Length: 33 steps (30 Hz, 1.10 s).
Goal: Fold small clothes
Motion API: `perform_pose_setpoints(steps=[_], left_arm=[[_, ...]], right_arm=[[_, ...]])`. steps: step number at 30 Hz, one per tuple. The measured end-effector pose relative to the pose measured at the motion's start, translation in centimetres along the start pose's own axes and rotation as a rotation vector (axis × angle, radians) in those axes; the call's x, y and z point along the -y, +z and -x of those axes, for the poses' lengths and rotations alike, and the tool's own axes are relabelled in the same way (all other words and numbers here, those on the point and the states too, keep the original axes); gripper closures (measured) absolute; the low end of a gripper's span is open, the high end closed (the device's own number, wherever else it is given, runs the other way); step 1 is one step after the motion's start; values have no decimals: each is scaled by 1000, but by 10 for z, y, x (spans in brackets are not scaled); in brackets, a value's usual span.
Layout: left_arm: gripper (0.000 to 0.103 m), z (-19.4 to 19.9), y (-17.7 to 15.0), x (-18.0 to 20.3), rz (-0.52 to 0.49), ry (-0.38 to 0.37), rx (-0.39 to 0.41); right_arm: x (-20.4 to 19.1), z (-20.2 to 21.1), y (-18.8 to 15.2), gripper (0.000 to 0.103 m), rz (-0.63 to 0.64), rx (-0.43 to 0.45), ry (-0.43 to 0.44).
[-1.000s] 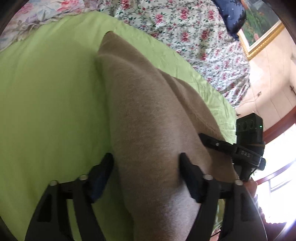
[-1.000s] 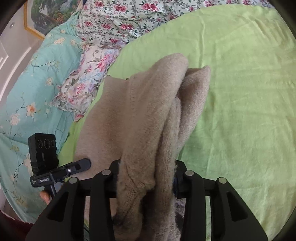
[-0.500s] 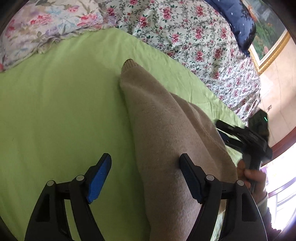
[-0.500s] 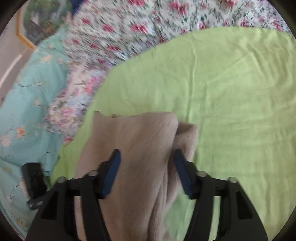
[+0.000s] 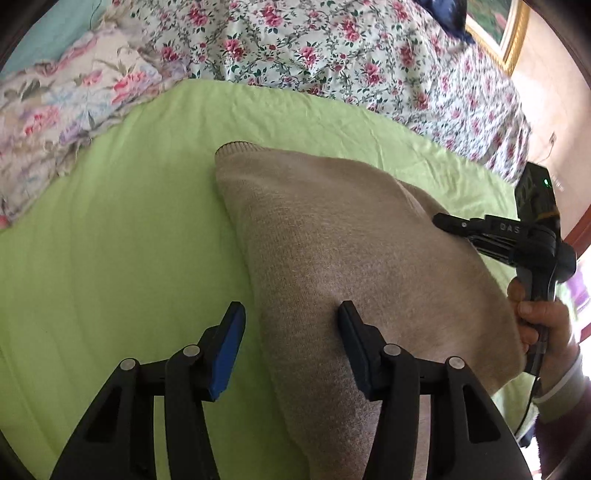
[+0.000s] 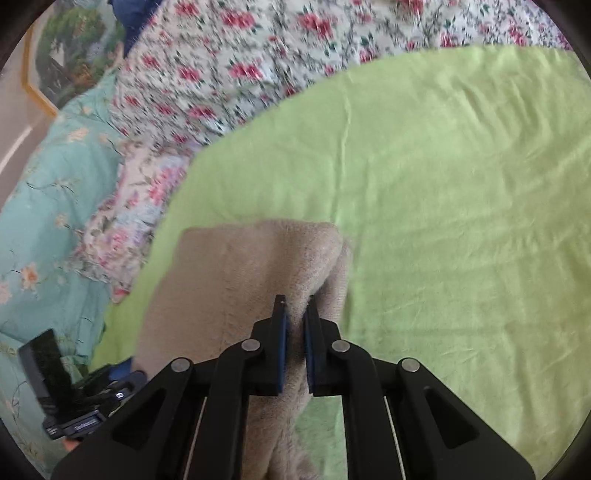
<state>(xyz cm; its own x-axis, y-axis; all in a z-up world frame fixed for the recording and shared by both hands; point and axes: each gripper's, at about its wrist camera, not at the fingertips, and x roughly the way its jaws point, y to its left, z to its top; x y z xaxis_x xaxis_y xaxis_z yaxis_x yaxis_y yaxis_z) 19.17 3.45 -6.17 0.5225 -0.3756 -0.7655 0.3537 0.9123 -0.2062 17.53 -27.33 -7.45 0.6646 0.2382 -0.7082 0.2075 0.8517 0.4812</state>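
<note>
A beige knitted garment (image 5: 332,236) lies folded on the green sheet (image 5: 110,240). My left gripper (image 5: 291,317) is open, with the garment's left edge between its blue pads but not pinched. In the right wrist view the same garment (image 6: 236,273) shows, and my right gripper (image 6: 294,306) is shut on a fold at its right edge. The right gripper also shows in the left wrist view (image 5: 443,220), at the garment's far right side, held by a hand.
Floral bedding (image 5: 332,48) and a pale floral pillow (image 5: 55,99) lie past the green sheet. Teal bedding (image 6: 48,184) lies to the left in the right wrist view. A framed picture (image 5: 506,33) leans on the wall. The green sheet (image 6: 461,221) stretches right of the garment.
My right gripper has closed on the garment's right fold, after standing open half a second ago. Both views have pulled back, so more sheet shows. My left gripper has stayed open.
</note>
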Motion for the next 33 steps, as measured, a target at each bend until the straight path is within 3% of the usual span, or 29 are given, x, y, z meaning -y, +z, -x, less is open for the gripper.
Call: perform_pose_setpoints(steps=[3, 7, 15, 19, 23, 25, 27, 28, 29, 30, 33], left_arm=[[48, 8, -2, -3, 28, -16, 2], [48, 33, -19, -10, 51, -29, 28], [48, 80, -91, -3, 60, -90, 61], [46, 84, -123, 13, 1, -66, 52], [46, 71, -128, 17, -11, -18, 41], [46, 64, -124, 19, -16, -2, 49], [47, 55, -123, 26, -55, 56, 53], [50, 51, -121, 28, -72, 93, 48], [71, 46, -122, 31, -89, 153, 42], [89, 46, -122, 30, -87, 163, 38], [90, 57, -125, 33, -72, 165, 85]], right_arm=[[-1, 2, 0, 87, -18, -4, -16], [-12, 35, -12, 77, -17, 38, -8], [-42, 100, -80, 71, 56, 62, 58], [-55, 110, -119, 58, 143, 23, 30], [-55, 103, -136, 58, 190, -4, -39], [-52, 98, -138, 57, 172, -15, -33], [-51, 93, -138, 63, 165, -25, -13], [-51, 91, -138, 88, 166, -33, -11], [-52, 91, -137, 94, 167, -35, -14], [-52, 95, -136, 94, 166, -23, -11], [-52, 107, -134, 94, 191, 18, -26]])
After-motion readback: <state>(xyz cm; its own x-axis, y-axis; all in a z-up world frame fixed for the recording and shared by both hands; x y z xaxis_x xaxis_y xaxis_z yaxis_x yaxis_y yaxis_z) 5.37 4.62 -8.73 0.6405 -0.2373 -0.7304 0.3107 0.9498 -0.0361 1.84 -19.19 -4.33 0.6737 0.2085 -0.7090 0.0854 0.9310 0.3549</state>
